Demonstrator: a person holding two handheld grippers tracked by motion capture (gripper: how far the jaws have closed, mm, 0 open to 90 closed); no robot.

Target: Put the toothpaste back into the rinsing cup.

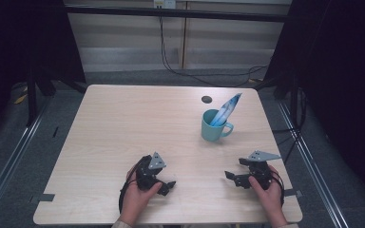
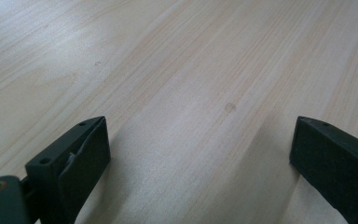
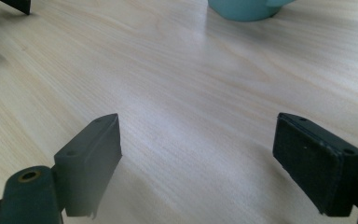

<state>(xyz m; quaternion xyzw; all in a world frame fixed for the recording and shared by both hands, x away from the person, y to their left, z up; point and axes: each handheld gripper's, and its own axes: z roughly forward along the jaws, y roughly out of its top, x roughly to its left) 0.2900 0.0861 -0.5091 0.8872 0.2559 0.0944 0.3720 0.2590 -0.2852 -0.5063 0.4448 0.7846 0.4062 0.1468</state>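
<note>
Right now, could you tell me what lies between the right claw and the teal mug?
Bare table, seen in the high view, separates right claw from teal mug.

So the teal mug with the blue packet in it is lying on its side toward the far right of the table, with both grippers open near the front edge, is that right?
Not quite: the teal mug stands upright, as the high view shows. The blue packet does lean out of it, and the left gripper and right gripper are both open near the front edge.

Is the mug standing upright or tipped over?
Upright: the teal mug stands on its base with its mouth up, a blue-white packet leaning out of it.
</note>
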